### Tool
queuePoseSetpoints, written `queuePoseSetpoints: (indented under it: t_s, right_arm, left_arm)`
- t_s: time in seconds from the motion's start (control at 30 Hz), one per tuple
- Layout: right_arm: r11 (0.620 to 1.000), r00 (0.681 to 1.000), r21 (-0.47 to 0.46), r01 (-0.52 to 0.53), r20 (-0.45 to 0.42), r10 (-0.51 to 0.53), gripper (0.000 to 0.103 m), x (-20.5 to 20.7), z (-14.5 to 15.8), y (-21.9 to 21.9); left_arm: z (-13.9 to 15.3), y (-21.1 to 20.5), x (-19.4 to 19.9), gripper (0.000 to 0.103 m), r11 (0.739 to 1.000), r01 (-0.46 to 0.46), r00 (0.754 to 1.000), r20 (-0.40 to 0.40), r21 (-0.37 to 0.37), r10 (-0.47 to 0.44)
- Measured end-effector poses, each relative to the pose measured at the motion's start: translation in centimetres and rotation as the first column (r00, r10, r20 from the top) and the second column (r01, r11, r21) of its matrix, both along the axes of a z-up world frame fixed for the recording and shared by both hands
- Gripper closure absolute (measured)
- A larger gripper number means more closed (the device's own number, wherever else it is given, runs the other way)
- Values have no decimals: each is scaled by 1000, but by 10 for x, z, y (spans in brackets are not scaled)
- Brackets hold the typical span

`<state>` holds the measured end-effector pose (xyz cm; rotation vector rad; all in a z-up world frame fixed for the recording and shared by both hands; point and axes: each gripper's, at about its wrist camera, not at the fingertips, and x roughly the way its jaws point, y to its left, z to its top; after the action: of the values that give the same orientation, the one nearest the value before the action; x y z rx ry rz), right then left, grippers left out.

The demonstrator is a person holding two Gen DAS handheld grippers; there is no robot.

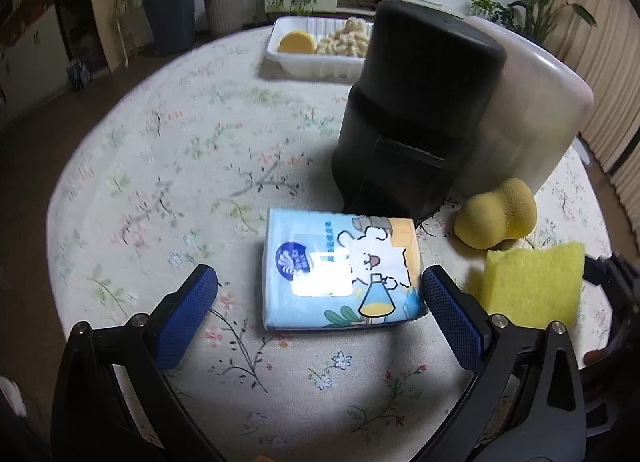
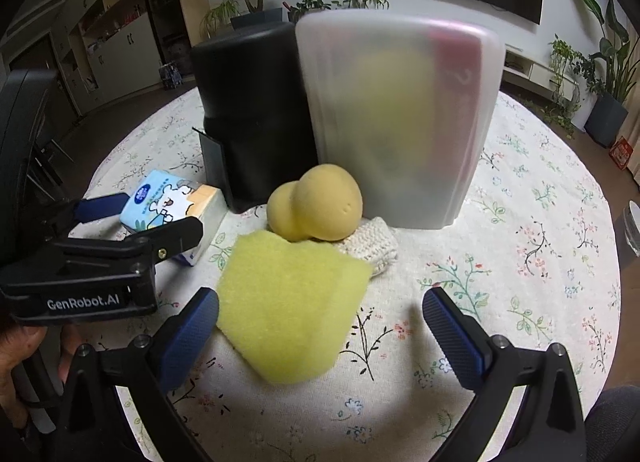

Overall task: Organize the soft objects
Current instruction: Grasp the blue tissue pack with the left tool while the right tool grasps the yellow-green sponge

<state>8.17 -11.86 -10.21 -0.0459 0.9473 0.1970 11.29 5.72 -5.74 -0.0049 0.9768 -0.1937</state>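
- Tissue pack [image 1: 342,270] lies flat on the counter [image 1: 160,166] in the left wrist view, straight ahead between the spread fingers of the left tool [image 1: 320,294], nearer the right finger
- Yellow sponge [image 2: 292,302] in the right wrist view sits ahead of the right tool [image 2: 320,312], also spread wide, holding nothing, sponge touching its left finger

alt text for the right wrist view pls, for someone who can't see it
The open right gripper hovers over a flat yellow sponge on a floral tablecloth. Behind it lie a gourd-shaped yellow sponge and a cream knitted cloth, before a black bin and a frosted bin. At left, the left gripper straddles a tissue pack.
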Motion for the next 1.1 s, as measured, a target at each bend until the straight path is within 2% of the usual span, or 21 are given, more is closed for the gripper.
queuePoseSetpoints:
  t_s: [0.13, 0.37, 0.47, 0.57, 0.7, 0.8, 0.9, 0.97, 1.0, 1.1]
  right_arm:
    - [1000, 1000, 1, 14, 7, -14, 1, 0, 0, -3]
    - [1000, 1000, 4, -4, 9, 4, 12, -3, 0, -1]
    - [1000, 1000, 15, -23, 8, 23, 23, -7, 1, 1]
    - [999, 999, 25, -40, 5, 40, 29, -8, 2, 3]
    - [998, 999, 38, -48, -1, 48, 31, -8, 2, 3]
    - [998, 999, 46, -48, -4, 48, 31, -8, 2, 3]
    - [997, 998, 54, -59, -7, 59, 37, -8, 3, 4]
    - [996, 998, 60, -68, -8, 69, 42, -9, 4, 4]
    - [995, 997, 63, -75, -7, 75, 46, -10, 5, 6]
    - [993, 996, 73, -88, -4, 89, 57, -12, 6, 8]
  left_arm:
    - [-2, -2, 2, 0, 1000, -4, 1000, -17, 0, 4]
    - [-3, -6, 0, 0, 1000, -5, 999, -32, 10, 5]
    - [-7, -9, -3, 1, 1000, 2, 1000, -29, 28, -1]
    - [-5, -4, -3, 6, 1000, -15, 1000, -22, 4, 15]
    - [-4, -1, -4, 6, 1000, -27, 999, -20, 6, 27]
    - [-5, -4, -1, 5, 999, -21, 1000, -17, 33, 22]
    - [-5, -6, -1, 6, 999, -16, 1000, 0, 43, 16]
    - [-5, -7, 0, 19, 999, -9, 1000, 1, 48, 9]
    - [-4, -8, -2, 29, 998, -11, 1000, 12, 63, 10]
    - [-3, -8, -2, 30, 999, -7, 1000, 15, 54, 6]
